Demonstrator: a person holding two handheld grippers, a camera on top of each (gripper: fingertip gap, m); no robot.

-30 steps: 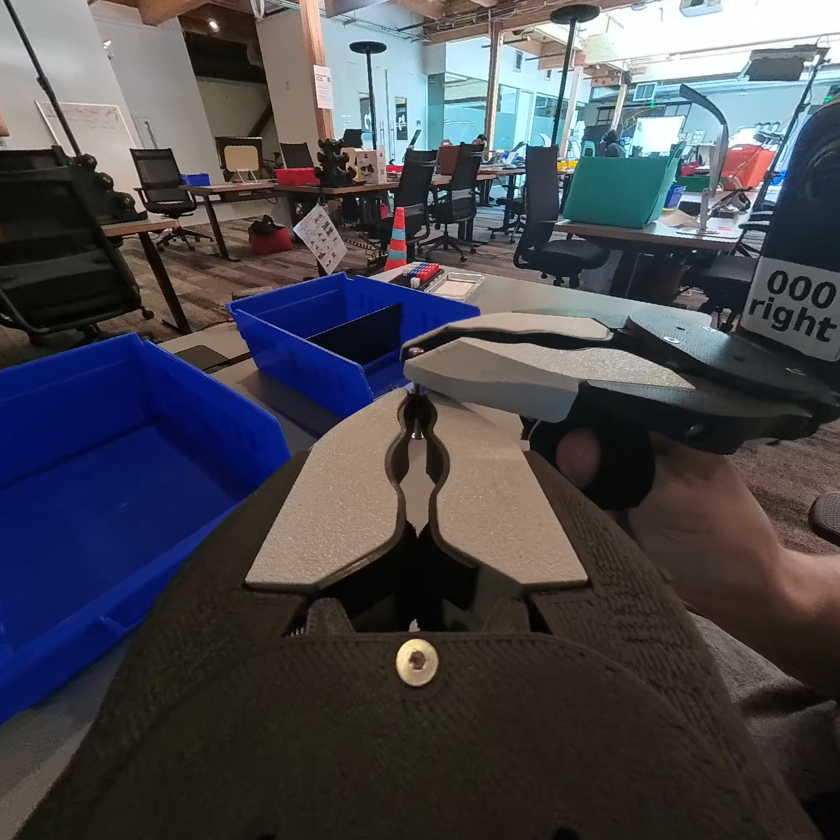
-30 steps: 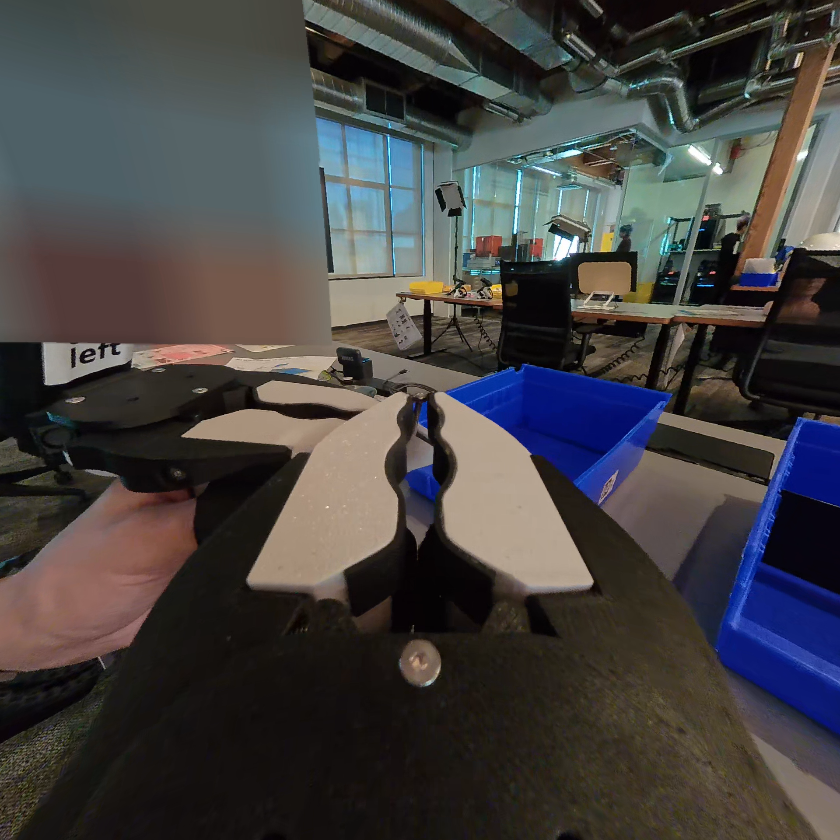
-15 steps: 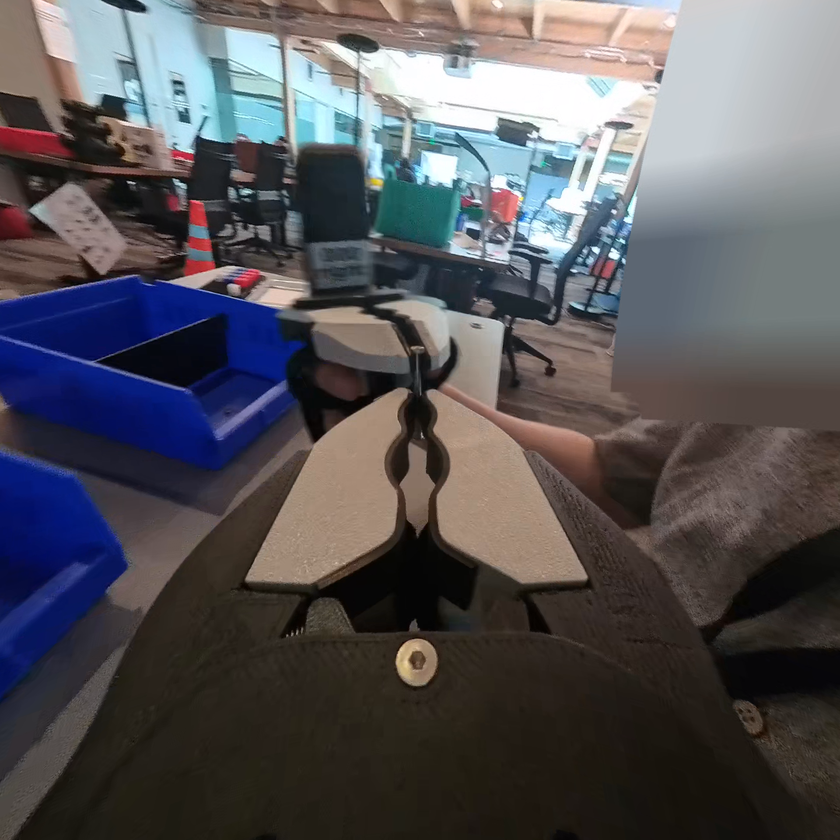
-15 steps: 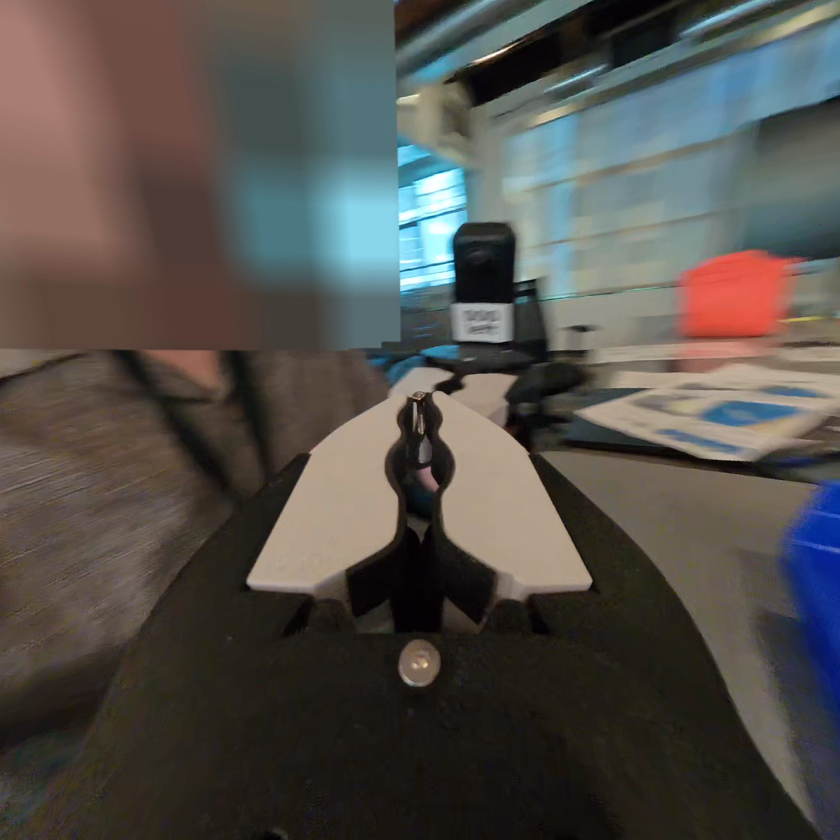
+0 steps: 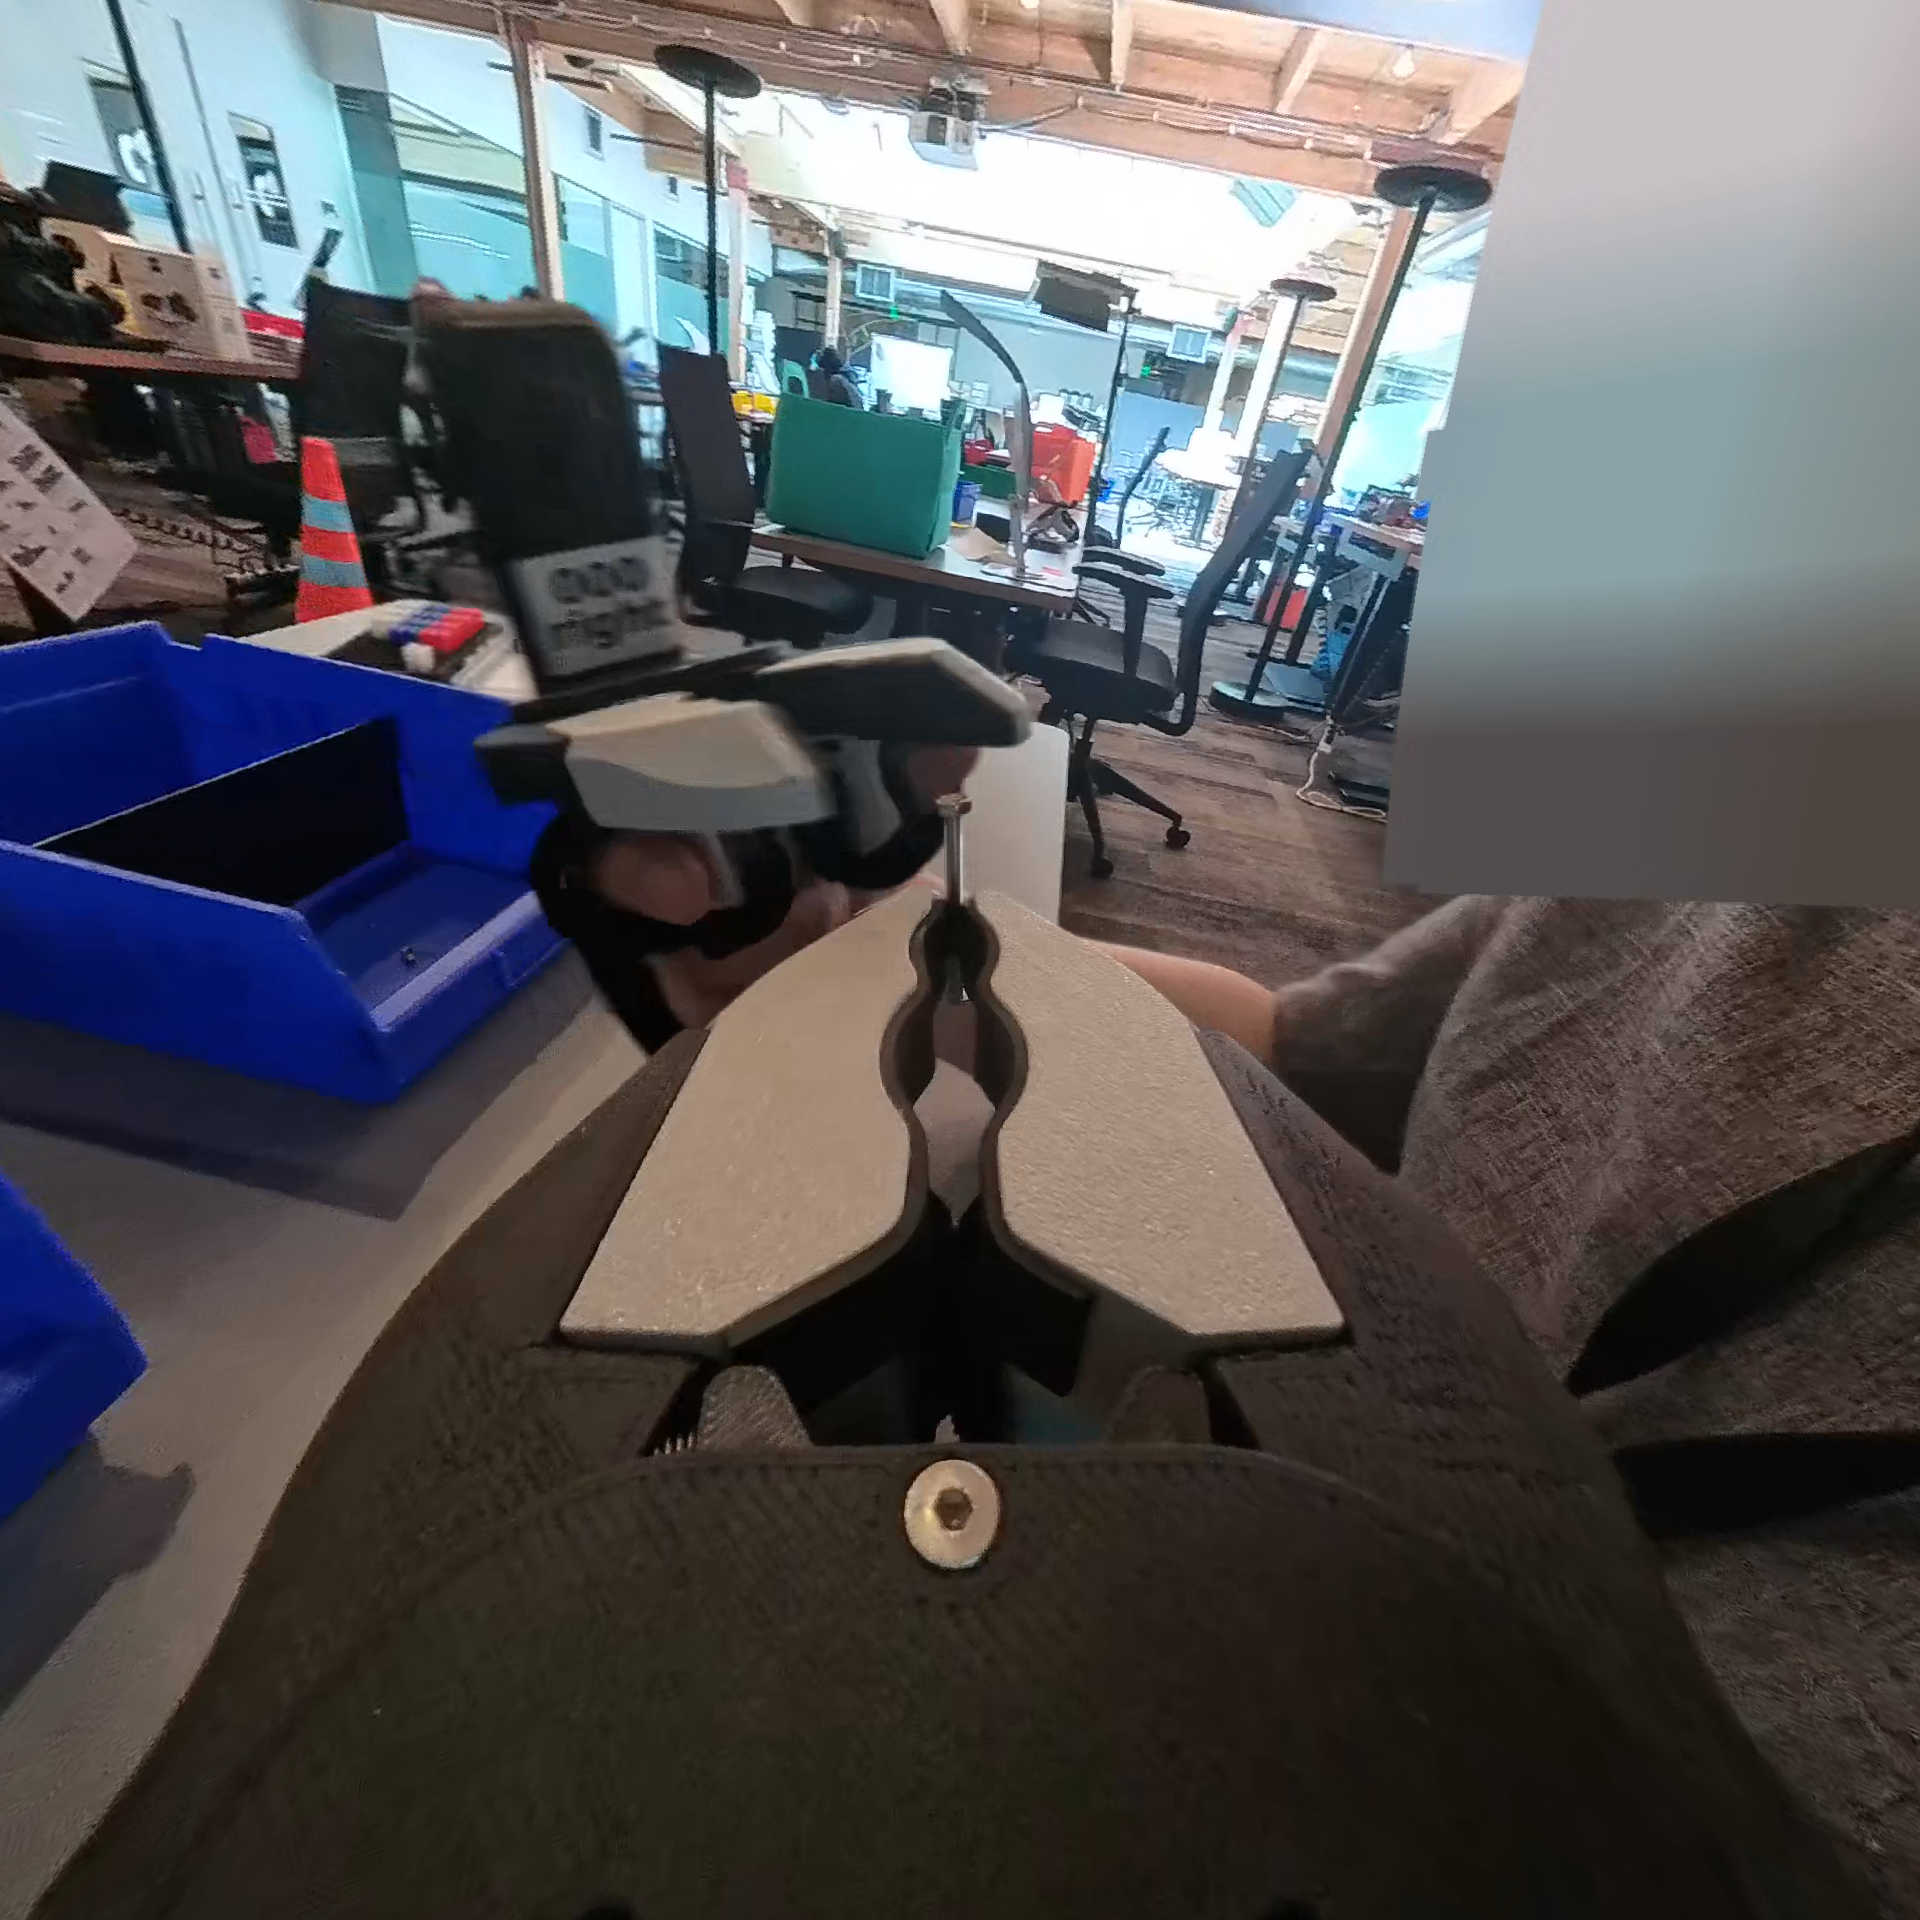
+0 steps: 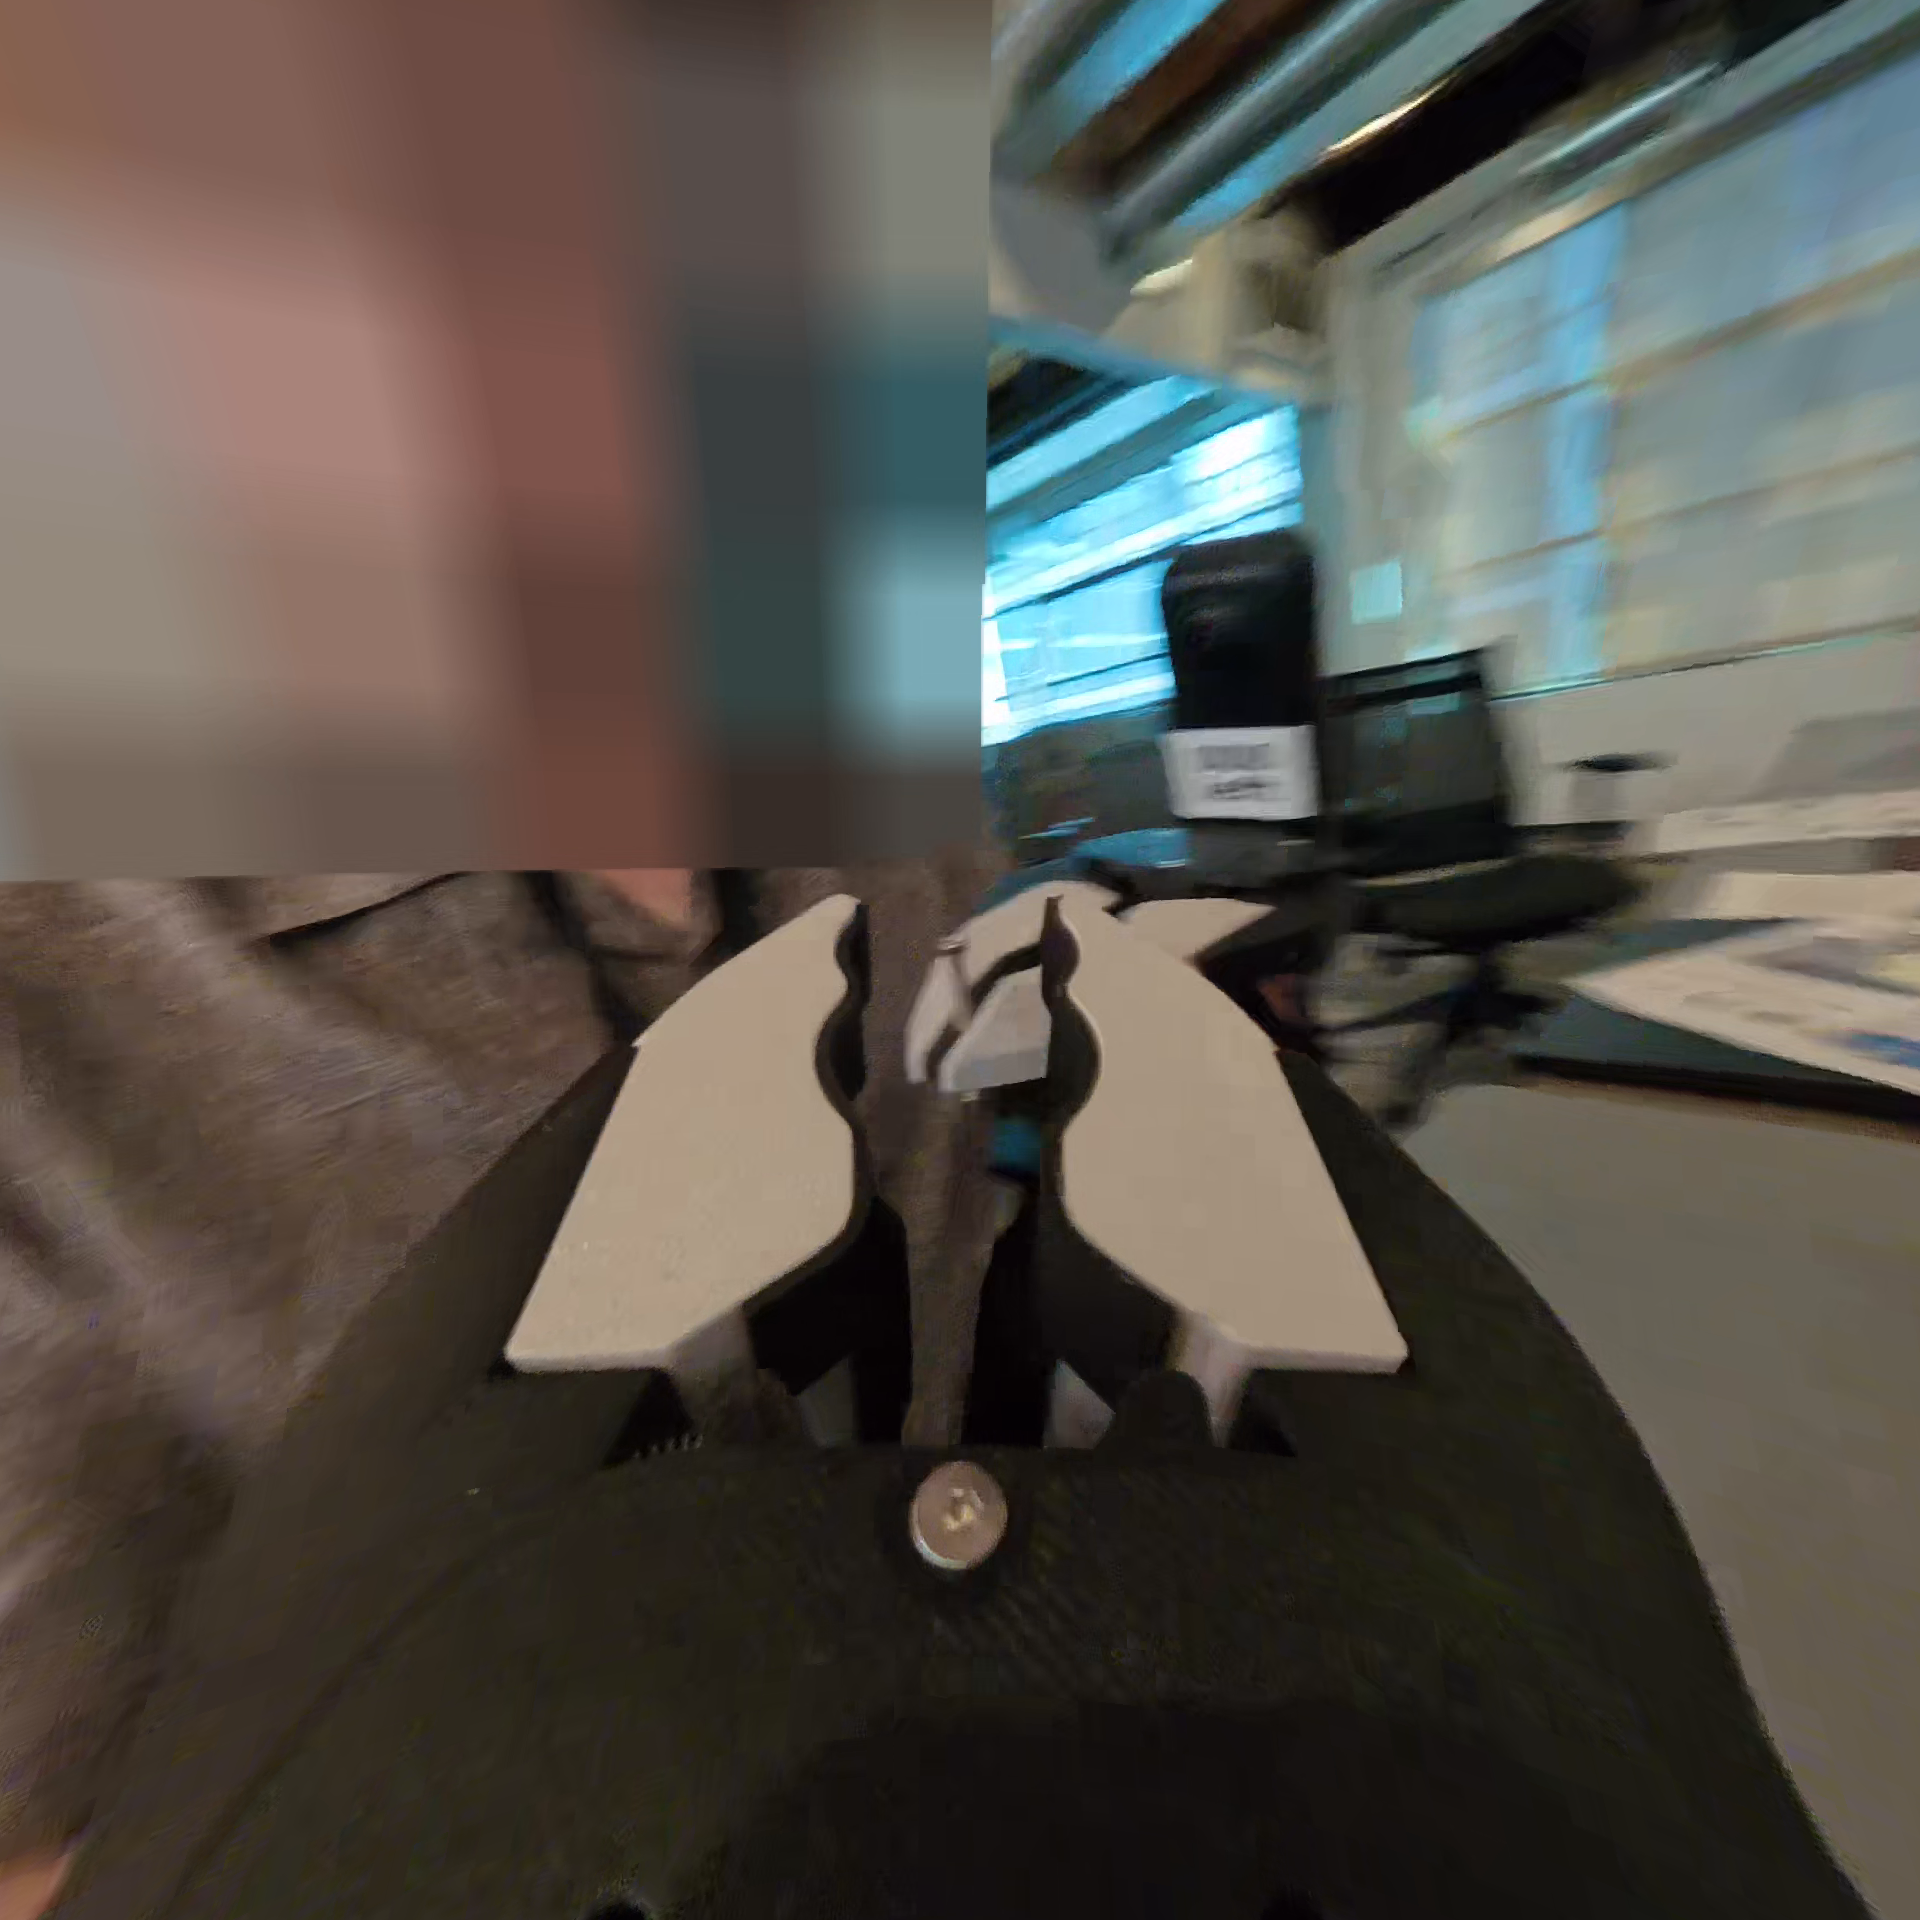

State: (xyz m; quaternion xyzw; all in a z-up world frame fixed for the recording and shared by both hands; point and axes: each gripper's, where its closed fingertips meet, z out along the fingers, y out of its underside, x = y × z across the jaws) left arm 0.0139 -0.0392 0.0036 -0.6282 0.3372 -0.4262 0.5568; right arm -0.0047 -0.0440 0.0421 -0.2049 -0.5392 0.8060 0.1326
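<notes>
My left gripper (image 5: pixel 954 914) is shut on a small metal screw (image 5: pixel 954 847), which stands upright out of its tips. My right gripper (image 5: pixel 821 727) hangs just left of the screw and a little above it, apart from it, held by a gloved hand (image 5: pixel 665 894). In the blurred right wrist view, my right gripper (image 6: pixel 948 914) is open and empty, with its fingers (image 6: pixel 727 1122) spread wide. Through the gap I see the left gripper (image 6: pixel 961 997) facing me with the screw (image 6: pixel 948 948) at its tip.
A blue bin with a black divider (image 5: pixel 260 935) stands on the grey table (image 5: pixel 260 1247) at the left. A second blue bin (image 5: pixel 52 1351) is at the left edge. The person's grey shirt (image 5: pixel 1610 1143) fills the right side. An orange cone (image 5: pixel 327 540) stands behind. Left and right tips are no more than a few centimetres apart.
Both grippers pinched the screw before. The right gripper has opened, let go and pulled off to the side. The left gripper still holds the screw.
</notes>
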